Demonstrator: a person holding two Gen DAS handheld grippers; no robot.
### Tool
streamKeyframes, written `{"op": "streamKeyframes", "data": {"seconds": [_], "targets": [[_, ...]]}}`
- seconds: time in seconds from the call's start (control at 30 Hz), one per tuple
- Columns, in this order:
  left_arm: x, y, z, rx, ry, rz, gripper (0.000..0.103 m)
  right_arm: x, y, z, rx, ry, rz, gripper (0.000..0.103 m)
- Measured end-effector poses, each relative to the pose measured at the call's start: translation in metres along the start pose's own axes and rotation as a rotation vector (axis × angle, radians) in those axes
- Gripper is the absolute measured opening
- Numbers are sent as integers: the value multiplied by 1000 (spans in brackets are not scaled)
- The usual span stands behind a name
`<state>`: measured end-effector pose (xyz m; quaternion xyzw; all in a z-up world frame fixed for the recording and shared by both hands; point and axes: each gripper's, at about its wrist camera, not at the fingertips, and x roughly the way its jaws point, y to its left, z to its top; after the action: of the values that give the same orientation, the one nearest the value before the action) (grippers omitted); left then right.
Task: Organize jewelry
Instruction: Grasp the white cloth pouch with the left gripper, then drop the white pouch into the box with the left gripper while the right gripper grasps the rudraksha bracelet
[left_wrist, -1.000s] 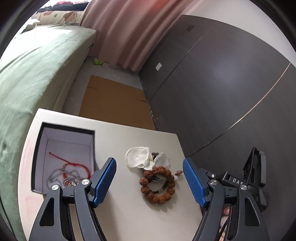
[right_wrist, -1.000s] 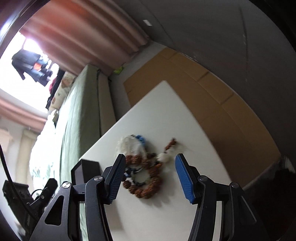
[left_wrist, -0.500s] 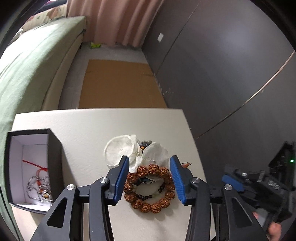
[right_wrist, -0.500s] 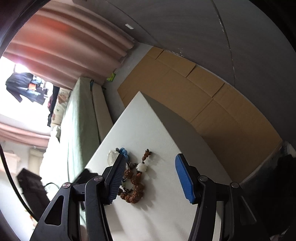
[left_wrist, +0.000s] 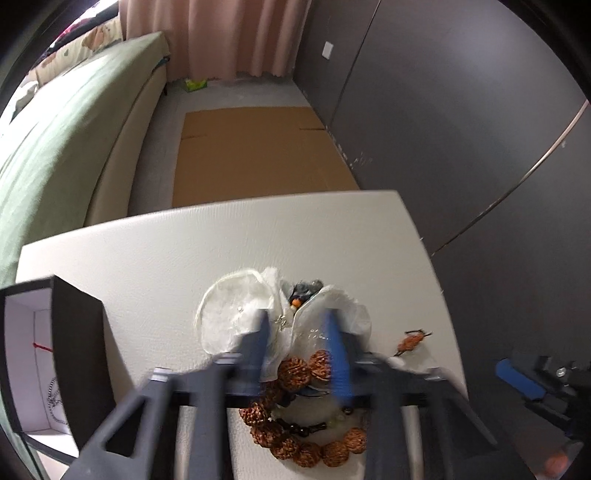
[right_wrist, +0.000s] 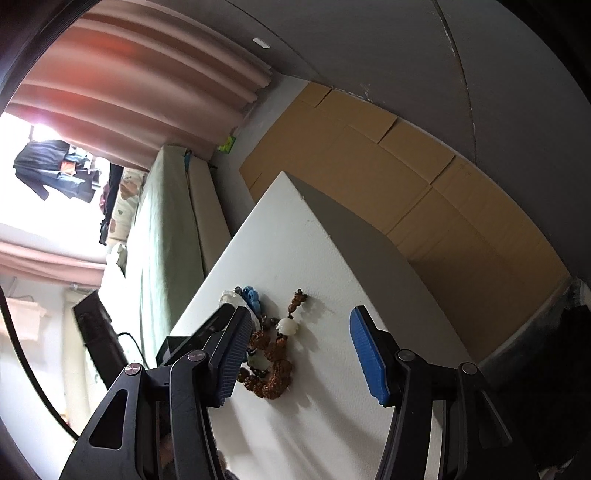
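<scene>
Two white gauze pouches (left_wrist: 225, 321) and a brown bead bracelet (left_wrist: 295, 443) lie in a heap on the white table (left_wrist: 184, 251). My left gripper (left_wrist: 297, 317) is down on the heap. Its blurred jaws are closing, with pouch fabric bunched between the pads and the bracelet's top beads just below. In the right wrist view, the right gripper (right_wrist: 299, 314) hangs open above the table. The bracelet (right_wrist: 273, 380) lies beside its left finger, and a white bead with a brown tassel (right_wrist: 288, 325) lies between the fingers, untouched.
A black box (left_wrist: 74, 350) with a white lining stands at the table's left, with a red cord and a silver chain inside. A small brown tassel (left_wrist: 410, 341) lies to the right of the heap. Beyond the table are flat cardboard (left_wrist: 255, 155), a green bed (left_wrist: 74, 129) and a dark wall.
The left gripper has moved right from beside the box, dropped onto the heap and narrowed its jaws around the pouches. The right gripper has shifted slightly and kept its opening.
</scene>
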<state>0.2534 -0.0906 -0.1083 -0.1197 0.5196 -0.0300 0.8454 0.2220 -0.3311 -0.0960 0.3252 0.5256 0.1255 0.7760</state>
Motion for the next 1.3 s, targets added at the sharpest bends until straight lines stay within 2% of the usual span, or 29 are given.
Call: {"op": "streamKeyframes", "data": {"seconds": [0.03, 0.13, 0.43, 0.57, 0.83, 1.0, 1.03, 1.1, 1.13, 1.3], "targets": [[0, 2, -3, -3, 4, 2, 0, 1, 1, 0, 0, 1, 0, 57], [-15, 10, -12, -19, -51, -18, 0, 4, 0, 0, -8, 10, -6, 57], [-83, 58, -45, -144, -215, -157, 0, 30, 28, -13, -95, 67, -33, 57], [-100, 75, -45, -182, -232, -198, 0, 48, 42, -26, -155, 102, -75, 57], [-128, 105, -43, -214, -271, -209, 0, 85, 63, -44, -231, 179, -120, 57], [-148, 121, -45, -220, -300, -221, 0, 96, 78, -57, -302, 177, -169, 57], [-152, 124, -45, -222, -308, -220, 0, 100, 79, -59, -317, 180, -188, 54], [-159, 131, -46, -230, -321, -223, 0, 100, 86, -64, -354, 153, -230, 38], [-162, 136, -49, -235, -326, -221, 0, 101, 88, -65, -360, 153, -240, 20], [-171, 160, -53, -277, -338, -210, 0, 77, 99, -69, -374, 62, -195, 20]]}}
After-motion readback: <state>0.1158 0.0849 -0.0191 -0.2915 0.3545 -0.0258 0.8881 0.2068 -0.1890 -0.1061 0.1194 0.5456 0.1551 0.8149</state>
